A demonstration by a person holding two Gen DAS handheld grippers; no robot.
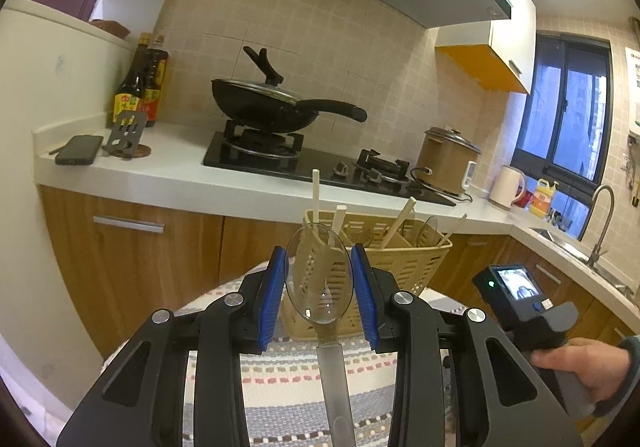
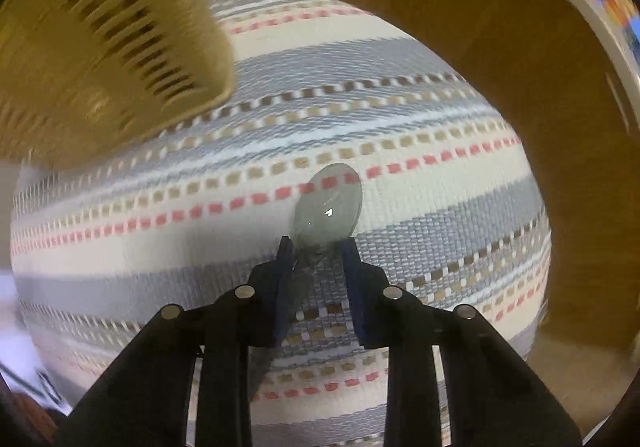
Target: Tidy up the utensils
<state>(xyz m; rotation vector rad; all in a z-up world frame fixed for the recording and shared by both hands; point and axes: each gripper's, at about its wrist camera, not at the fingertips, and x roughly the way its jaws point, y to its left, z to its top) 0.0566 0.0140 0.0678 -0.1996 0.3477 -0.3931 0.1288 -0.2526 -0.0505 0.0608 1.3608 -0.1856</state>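
Left wrist: clear spoon [image 1: 320,279] between left gripper [image 1: 320,287] pads.

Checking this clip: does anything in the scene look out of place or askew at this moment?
One clear plastic spoon lies loose on the striped cloth, outside the yellow basket where chopsticks stand. The right tool straddles its handle. The left tool holds another clear spoon. No spills or damage visible.

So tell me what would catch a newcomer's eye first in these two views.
First, the clear plastic spoon held upright between blue jaws, dead centre of the left wrist view, with the yellow utensil basket just behind it. In the right wrist view, a second clear spoon lies on the striped cloth, its handle between the jaws.
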